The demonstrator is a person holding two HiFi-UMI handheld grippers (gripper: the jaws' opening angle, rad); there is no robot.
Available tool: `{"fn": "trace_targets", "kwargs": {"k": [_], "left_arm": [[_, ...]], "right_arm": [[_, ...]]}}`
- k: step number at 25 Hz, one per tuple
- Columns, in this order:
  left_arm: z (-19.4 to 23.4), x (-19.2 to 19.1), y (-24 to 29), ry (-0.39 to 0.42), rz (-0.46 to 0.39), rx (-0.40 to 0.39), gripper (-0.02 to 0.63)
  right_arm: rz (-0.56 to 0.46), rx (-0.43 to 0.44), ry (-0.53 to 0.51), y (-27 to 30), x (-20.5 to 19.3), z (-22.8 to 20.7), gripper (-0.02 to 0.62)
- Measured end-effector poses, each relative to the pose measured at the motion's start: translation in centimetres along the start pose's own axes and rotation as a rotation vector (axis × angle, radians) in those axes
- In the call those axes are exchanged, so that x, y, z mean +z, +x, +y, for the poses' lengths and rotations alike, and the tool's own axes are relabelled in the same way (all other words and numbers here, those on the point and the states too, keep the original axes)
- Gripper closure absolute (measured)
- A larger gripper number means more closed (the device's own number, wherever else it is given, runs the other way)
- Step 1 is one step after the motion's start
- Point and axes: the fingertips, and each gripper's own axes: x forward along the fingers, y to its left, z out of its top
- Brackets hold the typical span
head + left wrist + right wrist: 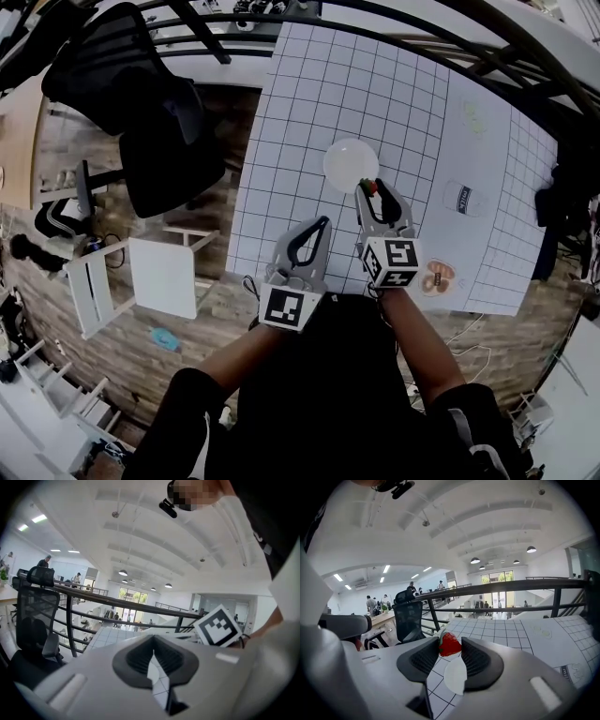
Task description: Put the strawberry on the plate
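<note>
Red strawberry sits clamped in the right gripper fingers, plate just beyond them. Left gripper fingers clench together, empty.

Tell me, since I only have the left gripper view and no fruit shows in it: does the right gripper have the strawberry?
Observer: Yes. The right gripper has its jaws closed on the strawberry, pinched near their tips.
Operator: Where is the plate?
Observer: The white plate lies on the gridded table. In the head view the strawberry is at the plate's near right rim.
Operator: How does my left gripper stand to the plate?
Observer: The left gripper is on the person's side of the plate, apart from it, and beside the right gripper.
</note>
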Motion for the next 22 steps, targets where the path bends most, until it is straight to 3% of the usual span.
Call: {"fn": "trace_targets", "kwargs": {"k": [9,18,22], "left_arm": [[0.5,-1.3,1.2,-0.010,0.032,0.032,0.598],[1.2,-1.3,1.4,-0.032,0.020,0.075,0.598],[1.2,-1.5,1.1,-0.002,0.017,0.081,0.598]], "right_arm": [[0.060,-0.009,-0.011,4.1,-1.9,-2.7,0.445],[0.138,0.021,-0.046,7.4,-4.7,-2.9,0.445],[0.155,0.036,-0.080,8.8,-6.3,-3.0,0.445]]}}
